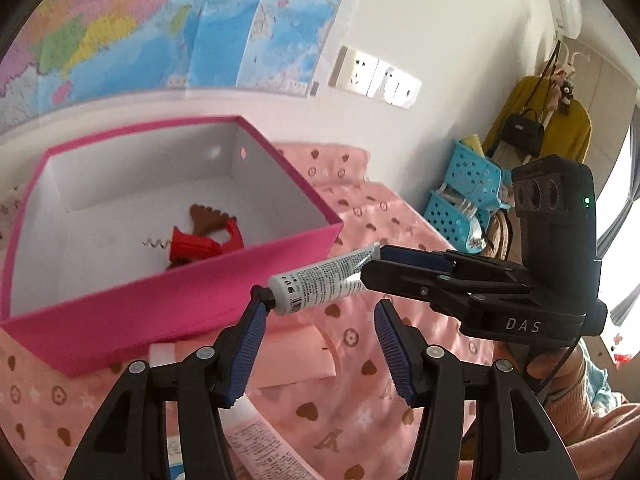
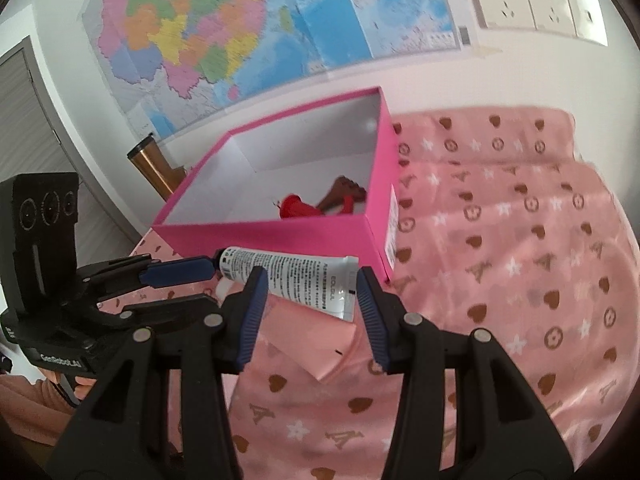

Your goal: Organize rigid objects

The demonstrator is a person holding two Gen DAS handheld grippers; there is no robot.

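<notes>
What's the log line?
left gripper open, at tube cap | right gripper at tube crimp, grip unclear | corkscrew in pink box

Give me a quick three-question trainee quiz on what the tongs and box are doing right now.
1. True or false: the box is empty.
2. Which tongs grip the tube? A) left B) right C) neither
3. Fill in: the tube's cap points toward the ____ tongs.
Key: 1 false, a corkscrew lies inside. 2 B, the right tongs pinch its crimped end. 3 left: the cap touches one tip of the open left tongs.
</notes>
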